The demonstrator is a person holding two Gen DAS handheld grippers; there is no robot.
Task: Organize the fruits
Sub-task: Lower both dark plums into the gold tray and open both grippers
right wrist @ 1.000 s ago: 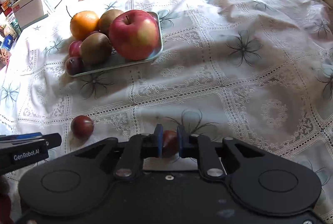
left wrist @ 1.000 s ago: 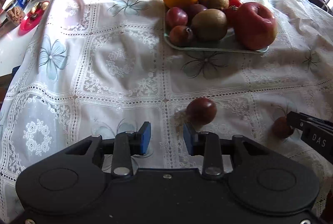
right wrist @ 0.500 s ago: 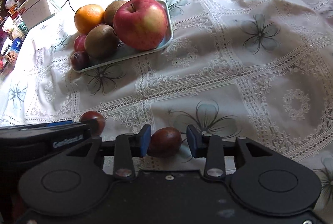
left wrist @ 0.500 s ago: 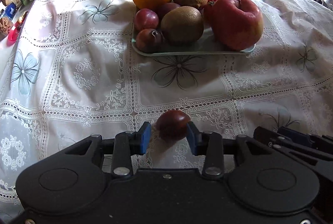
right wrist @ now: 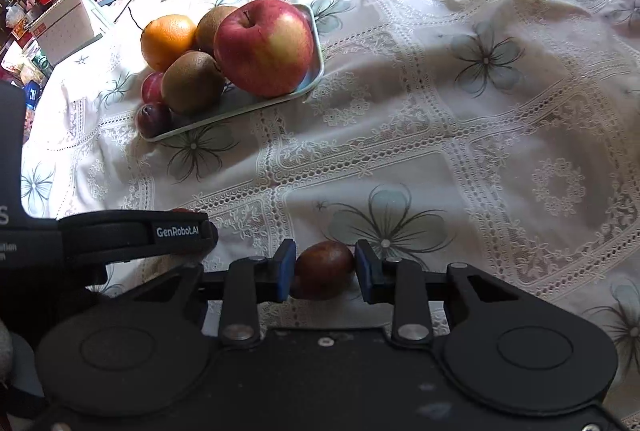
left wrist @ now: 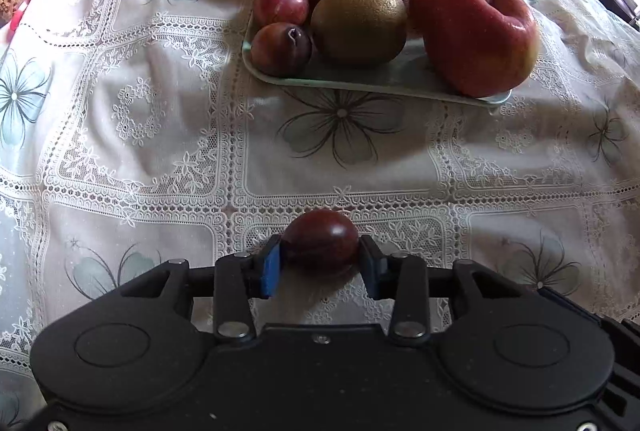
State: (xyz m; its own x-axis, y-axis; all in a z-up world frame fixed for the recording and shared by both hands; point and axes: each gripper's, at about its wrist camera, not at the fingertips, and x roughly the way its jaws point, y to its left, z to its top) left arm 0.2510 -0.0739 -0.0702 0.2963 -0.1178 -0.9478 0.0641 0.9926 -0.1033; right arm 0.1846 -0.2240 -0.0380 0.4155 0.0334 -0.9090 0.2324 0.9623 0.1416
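With each gripper's jaws set around a small dark plum, the left gripper pinching its plum and the right gripper only loosely framing the other plum, either round, smooth fruit could squirt forward from between the pads before reaching the crowded tray well ahead.

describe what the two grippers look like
Both grippers, left and right, are matte black plastic with blue pads, silver pivot screws and round discs on the body. The left one's side, in the right view, reads GenRobot.AI in white.
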